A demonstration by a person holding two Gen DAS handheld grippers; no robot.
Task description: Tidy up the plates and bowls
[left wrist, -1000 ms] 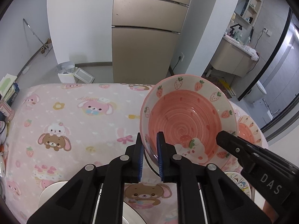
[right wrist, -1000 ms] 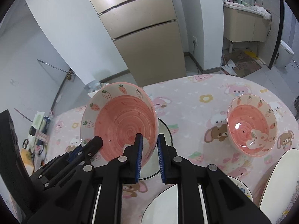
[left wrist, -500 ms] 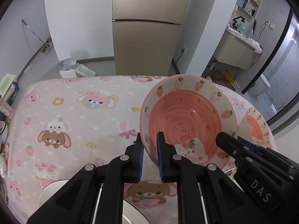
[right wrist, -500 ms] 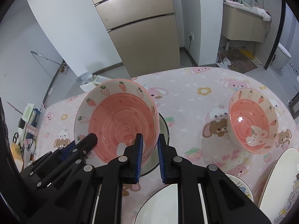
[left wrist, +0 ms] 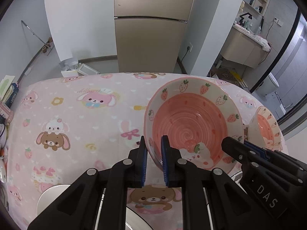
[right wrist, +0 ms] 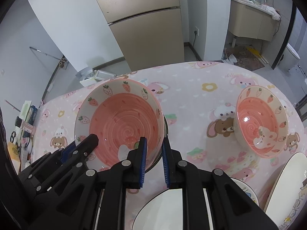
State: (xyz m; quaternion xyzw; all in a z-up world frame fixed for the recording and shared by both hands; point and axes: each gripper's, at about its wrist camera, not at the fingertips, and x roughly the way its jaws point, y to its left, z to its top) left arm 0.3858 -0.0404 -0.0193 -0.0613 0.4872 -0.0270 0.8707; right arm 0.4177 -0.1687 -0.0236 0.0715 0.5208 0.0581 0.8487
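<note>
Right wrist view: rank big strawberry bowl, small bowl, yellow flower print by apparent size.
1. big strawberry bowl: largest, though it's nearer the camera, held up by both grippers.
2. small bowl, on the tablecloth.
3. yellow flower print: clearly smallest.

Pink spiral bowl (left wrist: 191, 126) with strawberry-dotted cream rim; pink tablecloth (left wrist: 80, 118) (cartoon bunnies, bears); black tools, blue pads (left wrist: 164, 153).

Both tongs (left wrist: 154, 149) (right wrist: 154, 150) clamped, side by side
</note>
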